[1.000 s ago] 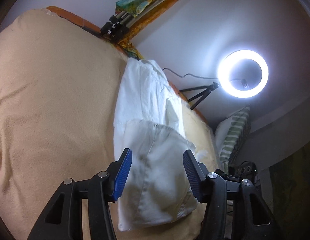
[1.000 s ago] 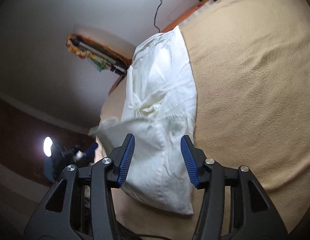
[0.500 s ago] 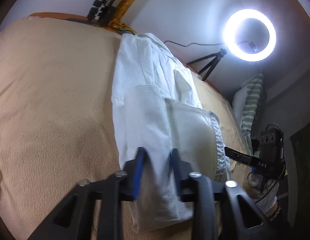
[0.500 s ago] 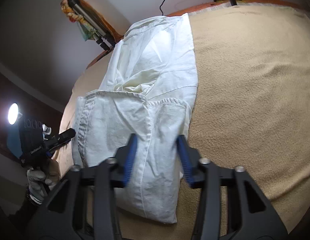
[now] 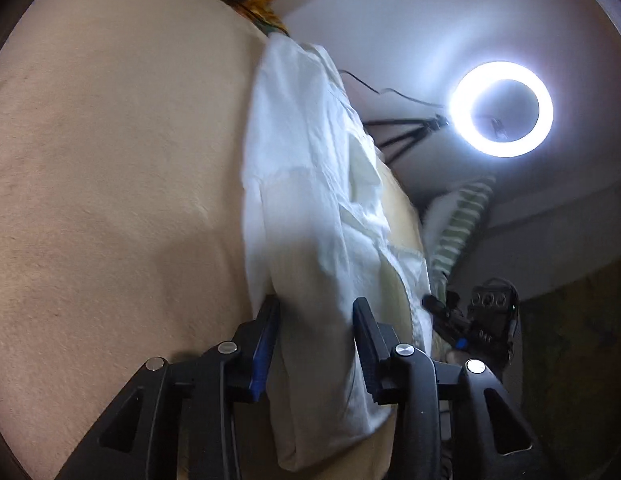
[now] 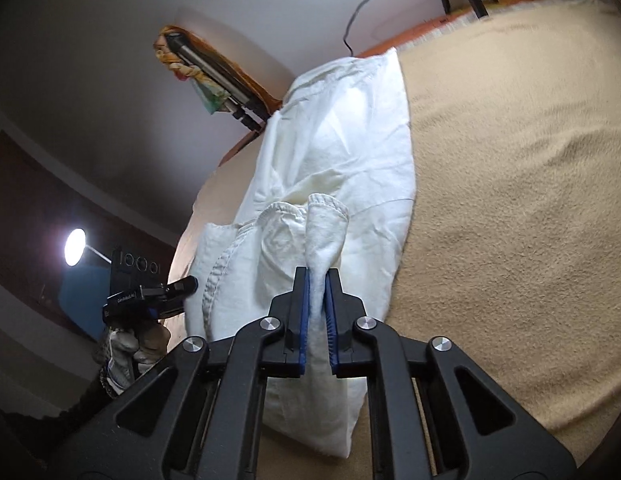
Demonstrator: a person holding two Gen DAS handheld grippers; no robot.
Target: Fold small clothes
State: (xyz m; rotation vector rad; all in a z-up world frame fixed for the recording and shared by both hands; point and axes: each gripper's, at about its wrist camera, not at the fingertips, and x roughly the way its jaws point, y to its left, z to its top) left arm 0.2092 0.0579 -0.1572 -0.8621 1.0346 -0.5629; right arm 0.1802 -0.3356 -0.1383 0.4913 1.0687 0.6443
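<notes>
A small white cotton garment (image 6: 342, 152) lies partly folded on a tan fleece blanket (image 6: 510, 184), stretching away from both sets of jaws. The right gripper (image 6: 317, 280), black with blue pads, is clamped tight on a raised fold of the garment's hemmed edge, the cloth pinched between the two pads and bunching up just ahead of the tips. The rest of the fabric spreads to either side of and beyond those jaws, resting on the blanket.

The left gripper (image 5: 315, 312) stands with its jaws parted at a middling width, straddling the near end of the same garment (image 5: 306, 184); white cloth fills the gap between the pads, though neither pad presses it.

Beyond and to the right of the left jaws, a glowing white ring light (image 5: 501, 109) shines on its black tripod (image 5: 406, 130), with a green-striped pillow (image 5: 458, 224) below it. Blanket extends left of the jaws.
</notes>
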